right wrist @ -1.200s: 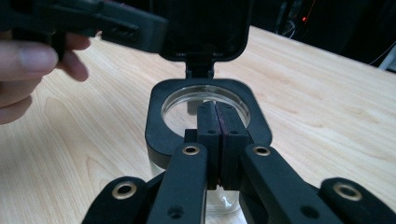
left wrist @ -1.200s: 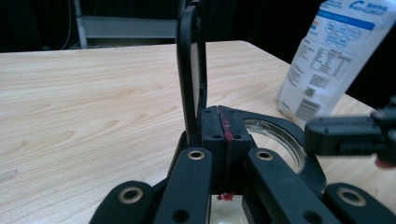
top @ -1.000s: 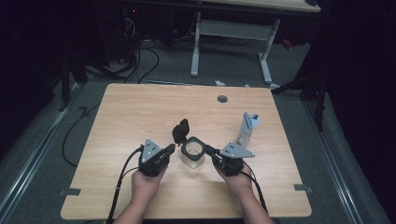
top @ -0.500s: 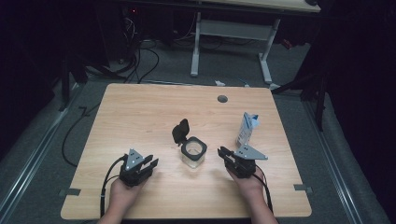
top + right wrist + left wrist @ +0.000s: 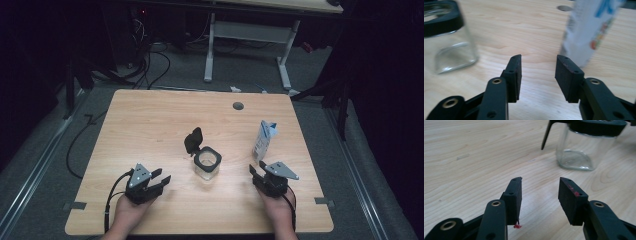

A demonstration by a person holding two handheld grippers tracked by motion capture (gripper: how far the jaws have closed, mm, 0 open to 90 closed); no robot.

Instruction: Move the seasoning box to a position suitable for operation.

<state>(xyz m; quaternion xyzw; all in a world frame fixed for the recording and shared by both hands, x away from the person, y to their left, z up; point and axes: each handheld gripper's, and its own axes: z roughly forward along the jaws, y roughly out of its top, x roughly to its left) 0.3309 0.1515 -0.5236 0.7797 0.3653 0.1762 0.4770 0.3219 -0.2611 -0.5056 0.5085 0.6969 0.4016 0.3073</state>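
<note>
A clear glass jar (image 5: pixel 207 164) with a black rim stands mid-table, its black flip lid (image 5: pixel 193 140) hinged open toward the back. It appears upper right as the jar (image 5: pixel 580 146) in the left gripper view and at the left as the jar (image 5: pixel 447 37) in the right gripper view. A white and blue carton (image 5: pixel 263 140) stands upright to its right, blurred as the carton (image 5: pixel 591 30). My left gripper (image 5: pixel 162 179) lies near the front left, open and empty, jaws apart (image 5: pixel 540 192). My right gripper (image 5: pixel 254 174) sits front right, open and empty (image 5: pixel 537 70), just short of the carton.
The wooden table (image 5: pixel 150 125) has a round cable hole (image 5: pixel 238 106) near its back edge. Tape marks (image 5: pixel 74 205) sit at the front corners. Cables trail on the floor behind, near a white desk frame (image 5: pixel 210 50).
Both grippers have drawn back from the jar toward the front edge, the left one down and left, the right one down and right. The jar and carton stayed in place.
</note>
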